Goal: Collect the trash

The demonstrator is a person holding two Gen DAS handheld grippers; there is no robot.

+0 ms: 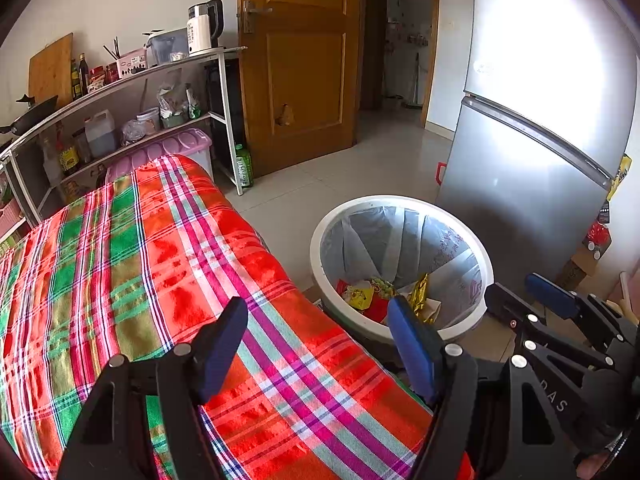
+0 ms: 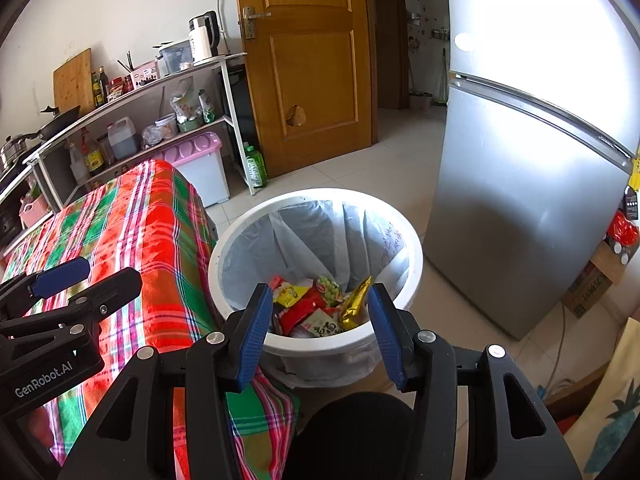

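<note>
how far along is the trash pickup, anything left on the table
Mostly done, it seems: wrappers lie in the lined white bin. In hand: nothing; the right tool over the bin and the left tool above the plaid tablecloth are both open. Left: no trash shows on the visible cloth.

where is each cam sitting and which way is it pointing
Left wrist: on the left gripper over the plaid cloth, facing the door; right gripper shows at right.
Right wrist: on the right gripper above the trash bin; left gripper at left.
Both share bin, cloth, fridge.
</note>
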